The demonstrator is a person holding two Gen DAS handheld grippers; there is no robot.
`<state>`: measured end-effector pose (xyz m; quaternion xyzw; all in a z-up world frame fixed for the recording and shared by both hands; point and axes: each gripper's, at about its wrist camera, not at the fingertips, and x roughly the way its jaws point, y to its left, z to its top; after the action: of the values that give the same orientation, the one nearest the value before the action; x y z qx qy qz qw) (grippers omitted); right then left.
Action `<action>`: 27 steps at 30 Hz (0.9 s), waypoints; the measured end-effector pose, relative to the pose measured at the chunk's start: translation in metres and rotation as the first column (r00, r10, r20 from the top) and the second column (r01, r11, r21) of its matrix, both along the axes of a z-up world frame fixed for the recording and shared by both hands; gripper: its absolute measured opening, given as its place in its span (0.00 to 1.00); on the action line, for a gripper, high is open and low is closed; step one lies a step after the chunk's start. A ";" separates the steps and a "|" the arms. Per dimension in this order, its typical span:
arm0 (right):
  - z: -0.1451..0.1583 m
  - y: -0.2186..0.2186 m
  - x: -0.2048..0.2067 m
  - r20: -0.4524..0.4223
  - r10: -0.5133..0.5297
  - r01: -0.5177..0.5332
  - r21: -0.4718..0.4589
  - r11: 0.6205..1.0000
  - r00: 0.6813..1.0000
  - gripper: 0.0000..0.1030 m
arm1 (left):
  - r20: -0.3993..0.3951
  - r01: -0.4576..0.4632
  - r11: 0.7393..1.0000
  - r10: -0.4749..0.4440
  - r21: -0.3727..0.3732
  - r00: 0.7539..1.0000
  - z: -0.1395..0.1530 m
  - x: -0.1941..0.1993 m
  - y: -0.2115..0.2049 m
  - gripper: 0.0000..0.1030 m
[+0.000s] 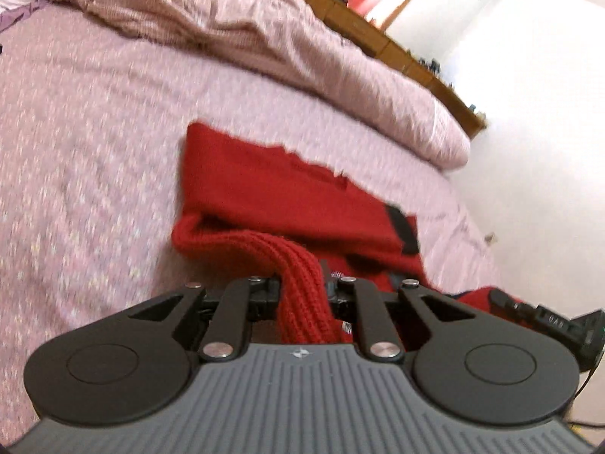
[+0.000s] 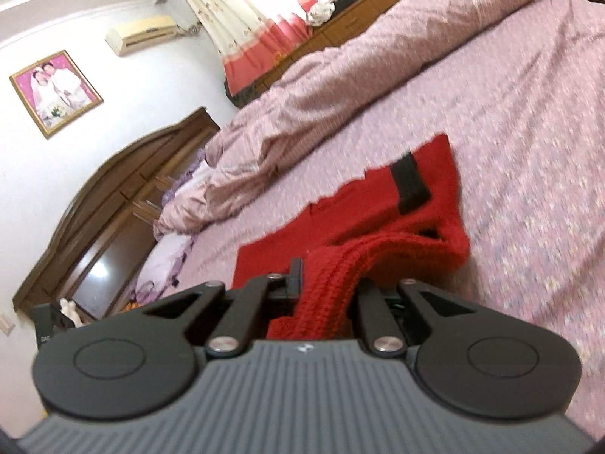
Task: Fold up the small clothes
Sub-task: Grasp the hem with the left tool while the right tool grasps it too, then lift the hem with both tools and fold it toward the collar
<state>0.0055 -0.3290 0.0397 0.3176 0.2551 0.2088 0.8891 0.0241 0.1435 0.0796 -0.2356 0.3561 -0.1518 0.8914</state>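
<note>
Red knitted sweater [image 1: 272,189] lies spread on the pink bedspread [image 1: 94,143], and I hold it by its ribbed hem at two places. My left gripper [image 1: 304,283] is clamped on a bunched strip of that ribbing, which runs up out of my jaws and joins the flat body of the sweater just ahead. My right gripper [image 2: 325,283] is likewise closed on a thick fold of the same ribbing, the knit piled between its fingers. From each grip the hem rises off the bedspread, while the far part of the sweater rests flat on it.

On the sweater sits a black patch [image 2: 412,185], toward its far edge. Beyond the sweater a rumpled pink quilt [image 2: 340,94] lies heaped along the bed, well apart from the garment. Past the quilt stands a wooden headboard [image 2: 124,189], with lilac pillows [image 2: 162,261] before it. On the wall above the headboard hang a framed photograph [image 2: 56,92] and an air conditioner [image 2: 141,34]. A curtain with a red hem [image 2: 272,34] hangs behind the quilt. Both views are blurred.
</note>
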 end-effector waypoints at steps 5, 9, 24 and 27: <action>0.012 -0.005 0.018 0.040 -0.030 0.029 0.023 0.999 0.999 0.09 | 0.039 -0.040 0.999 0.040 -0.012 0.998 0.017 0.019 -0.004 0.16; 0.018 -0.012 0.036 0.052 -0.061 0.059 0.038 0.998 0.997 0.09 | 0.036 -0.068 0.997 0.069 -0.020 0.997 0.022 0.042 -0.003 0.16; 0.008 -0.017 0.135 0.032 -0.119 0.118 0.025 0.993 0.992 0.09 | -0.022 -0.190 0.981 0.190 0.027 0.982 0.000 0.162 0.008 0.16; -0.002 -0.016 0.159 0.005 -0.116 0.116 0.021 0.993 0.993 0.09 | -0.063 -0.196 0.980 0.198 0.035 0.978 -0.015 0.192 0.010 0.16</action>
<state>0.1642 -0.3447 0.0375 0.3403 0.2314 0.1605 0.8971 0.2157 0.1534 0.0642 -0.2617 0.3623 -0.0498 0.8932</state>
